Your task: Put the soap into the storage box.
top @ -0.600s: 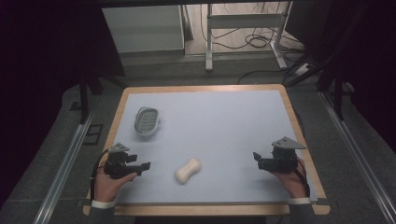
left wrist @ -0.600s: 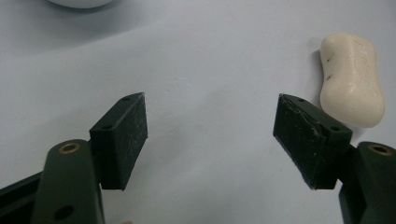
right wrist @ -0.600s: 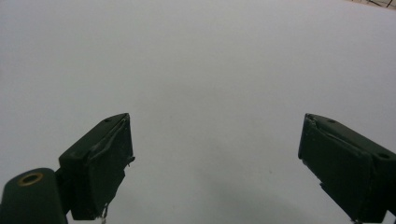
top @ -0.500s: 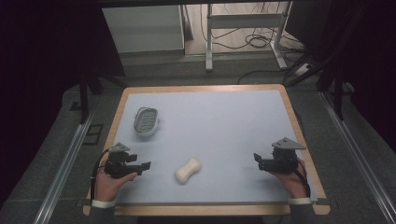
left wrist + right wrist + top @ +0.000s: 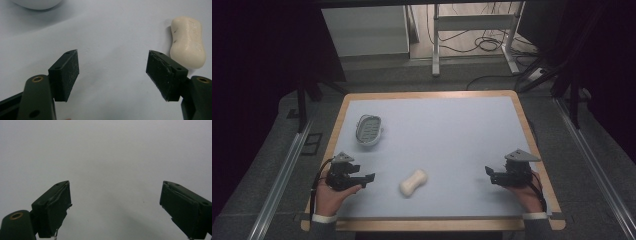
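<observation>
Soap bar (image 5: 413, 182), cream-coloured and waisted in the middle, lies flat on the pale bench (image 5: 452, 135) near its front edge, a little left of centre. Nothing touches it. In the left gripper view it sits just beyond the right-hand jaw, outside the gap rather than in it.

The left tongs (image 5: 368, 178) rest low by the front left corner, near the bar but apart from it, pointing toward it with jaws spread wide and nothing between them. The right tongs (image 5: 488, 172) are well apart from the bar, near the front right edge, also spread and holding nothing, with bare bench ahead of them.

Farther back on the left stands a grey oval soap dish (image 5: 368, 129), ribbed inside and, as far as the high view lets me judge, with nothing in it.

The work looks barely begun: the bar is not yet gripped or lifted. Probably it is meant for the dish, so the approach, the grip, the carry and the set-down all remain.
</observation>
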`<state>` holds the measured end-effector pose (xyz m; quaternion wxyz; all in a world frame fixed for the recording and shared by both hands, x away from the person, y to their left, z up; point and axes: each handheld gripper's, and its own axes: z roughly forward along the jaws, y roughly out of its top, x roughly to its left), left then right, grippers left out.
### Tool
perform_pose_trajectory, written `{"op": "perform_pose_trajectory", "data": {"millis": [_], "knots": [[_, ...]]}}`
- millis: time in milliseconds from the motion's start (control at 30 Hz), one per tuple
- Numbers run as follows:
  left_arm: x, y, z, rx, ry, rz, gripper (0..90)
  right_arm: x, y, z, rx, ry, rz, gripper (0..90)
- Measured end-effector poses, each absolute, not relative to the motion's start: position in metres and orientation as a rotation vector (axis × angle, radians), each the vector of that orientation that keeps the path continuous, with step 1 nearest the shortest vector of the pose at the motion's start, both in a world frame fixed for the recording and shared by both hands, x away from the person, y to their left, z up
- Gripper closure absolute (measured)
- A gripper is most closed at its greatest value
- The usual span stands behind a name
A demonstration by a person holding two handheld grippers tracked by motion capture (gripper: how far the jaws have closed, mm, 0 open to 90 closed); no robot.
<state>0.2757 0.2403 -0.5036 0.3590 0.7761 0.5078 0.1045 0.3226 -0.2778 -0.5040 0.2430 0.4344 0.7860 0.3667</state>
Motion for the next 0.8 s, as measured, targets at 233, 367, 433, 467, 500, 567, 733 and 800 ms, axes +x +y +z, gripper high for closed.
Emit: {"op": "perform_pose_trajectory", "data": {"millis": [233, 367, 433, 467, 500, 567, 733, 800], "knots": [[0.277, 0.229, -0.500, 2.007, 1.299, 0.251, 26.2, 0.316, -0.282, -0.504, 1.160, 2.140, 1.010, 10.7], [0.277, 0.226, -0.496, 2.020, 1.280, 0.242, 26.2, 0.315, -0.284, -0.503, 1.165, 2.129, 1.019, 10.8], [0.278, 0.225, -0.495, 2.034, 1.267, 0.240, 26.3, 0.315, -0.284, -0.504, 1.170, 2.132, 1.013, 10.8], [0.278, 0.225, -0.494, 2.037, 1.263, 0.239, 26.4, 0.315, -0.284, -0.504, 1.171, 2.132, 1.012, 10.8], [0.278, 0.225, -0.494, 2.040, 1.257, 0.241, 26.5, 0.315, -0.284, -0.505, 1.174, 2.132, 1.011, 10.8], [0.278, 0.223, -0.492, 2.056, 1.247, 0.237, 26.6, 0.314, -0.285, -0.506, 1.172, 2.131, 1.009, 11.1], [0.278, 0.220, -0.486, 2.076, 1.232, 0.251, 26.4, 0.313, -0.288, -0.507, 1.184, 2.122, 1.011, 11.1], [0.278, 0.218, -0.483, 2.080, 1.226, 0.254, 26.4, 0.312, -0.289, -0.507, 1.188, 2.113, 1.017, 11.1]]}}
